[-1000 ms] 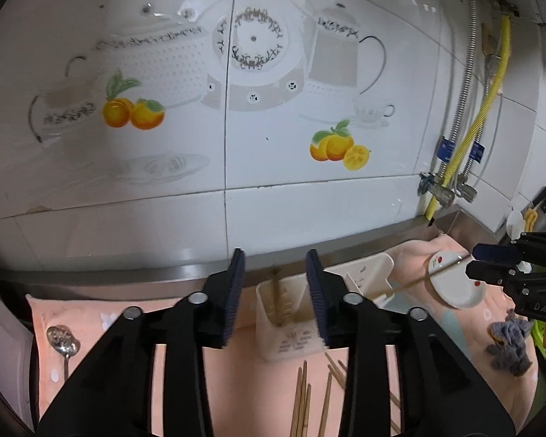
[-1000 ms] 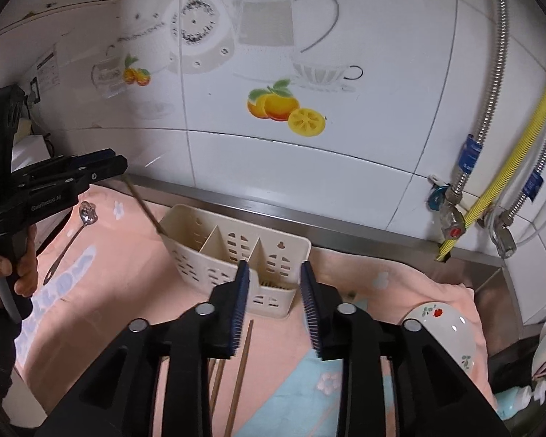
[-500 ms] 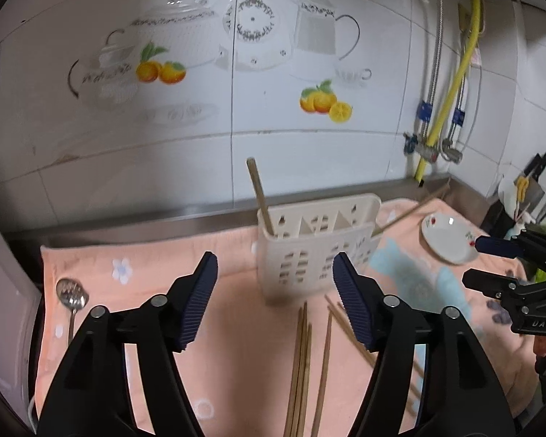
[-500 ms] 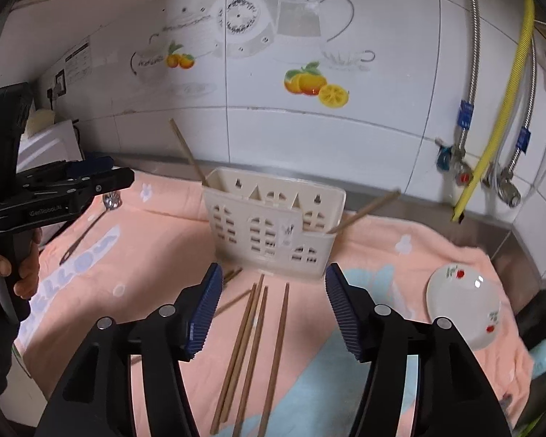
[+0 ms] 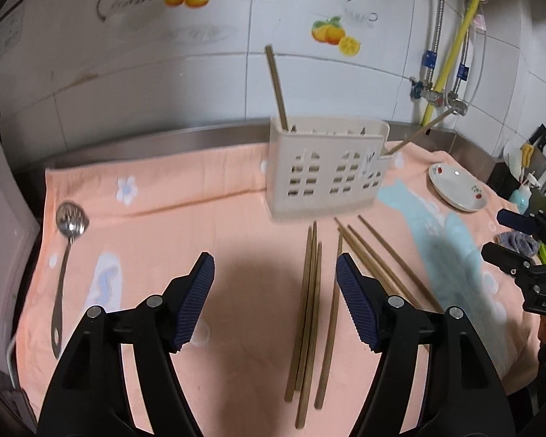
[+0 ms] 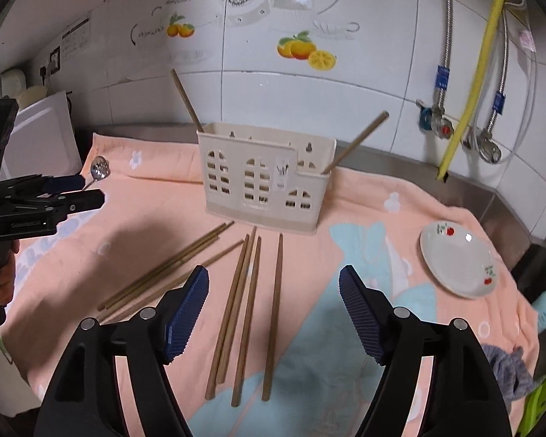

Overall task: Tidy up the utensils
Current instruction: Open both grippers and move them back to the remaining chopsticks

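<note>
A cream utensil caddy [image 5: 327, 171] [image 6: 264, 185] stands on the peach towel near the wall. One chopstick [image 5: 276, 83] [image 6: 185, 96] leans in its left end and one [image 5: 418, 133] [image 6: 356, 144] in its right end. Several wooden chopsticks [image 5: 311, 306] [image 6: 249, 306] lie loose in front of it. A slotted metal spoon [image 5: 63, 255] [image 6: 98, 171] lies at the towel's left. My left gripper [image 5: 275, 298] is open and empty above the towel, left of the loose sticks. My right gripper [image 6: 273, 306] is open and empty above the chopsticks.
A white saucer [image 5: 457, 185] [image 6: 458, 266] with cherry print sits at the right. A grey cloth [image 6: 506, 364] lies at the right front. Pipes and valves [image 6: 451, 123] run on the tiled wall. A steel ledge [image 5: 145, 142] borders the back.
Both grippers opened wide, let go of a chopstick each into the caddy, and pulled back and up from it. More of the towel and loose chopsticks now show.
</note>
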Motion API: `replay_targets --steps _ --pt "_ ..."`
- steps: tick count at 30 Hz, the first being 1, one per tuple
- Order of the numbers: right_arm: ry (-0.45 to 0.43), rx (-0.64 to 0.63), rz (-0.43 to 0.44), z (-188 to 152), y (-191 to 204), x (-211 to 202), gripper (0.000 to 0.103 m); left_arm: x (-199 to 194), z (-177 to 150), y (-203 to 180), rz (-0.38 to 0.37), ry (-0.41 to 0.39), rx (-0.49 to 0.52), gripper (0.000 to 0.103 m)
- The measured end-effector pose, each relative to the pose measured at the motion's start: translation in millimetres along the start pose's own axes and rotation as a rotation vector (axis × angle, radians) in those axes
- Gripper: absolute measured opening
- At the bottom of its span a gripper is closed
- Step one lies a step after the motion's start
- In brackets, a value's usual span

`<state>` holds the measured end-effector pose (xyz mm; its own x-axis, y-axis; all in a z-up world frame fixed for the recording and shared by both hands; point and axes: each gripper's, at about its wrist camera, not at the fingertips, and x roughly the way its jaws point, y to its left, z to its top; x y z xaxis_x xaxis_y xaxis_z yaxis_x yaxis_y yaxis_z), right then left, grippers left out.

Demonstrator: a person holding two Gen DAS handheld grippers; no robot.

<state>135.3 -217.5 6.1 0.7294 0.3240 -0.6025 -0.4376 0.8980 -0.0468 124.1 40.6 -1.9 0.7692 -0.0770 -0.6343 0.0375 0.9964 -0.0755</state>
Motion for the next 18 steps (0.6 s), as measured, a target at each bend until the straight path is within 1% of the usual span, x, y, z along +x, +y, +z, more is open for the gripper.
replay_targets --steps 9,18 --pt "0.007 0.013 -0.017 -18.6 8.4 2.3 0.074 0.3 -24.7 2.9 0.006 0.029 -0.022 0.072" --pt "0.030 0.039 -0.014 -29.9 4.6 8.6 0.074 6.1 -34.4 2.3 0.007 0.055 -0.021 0.072"
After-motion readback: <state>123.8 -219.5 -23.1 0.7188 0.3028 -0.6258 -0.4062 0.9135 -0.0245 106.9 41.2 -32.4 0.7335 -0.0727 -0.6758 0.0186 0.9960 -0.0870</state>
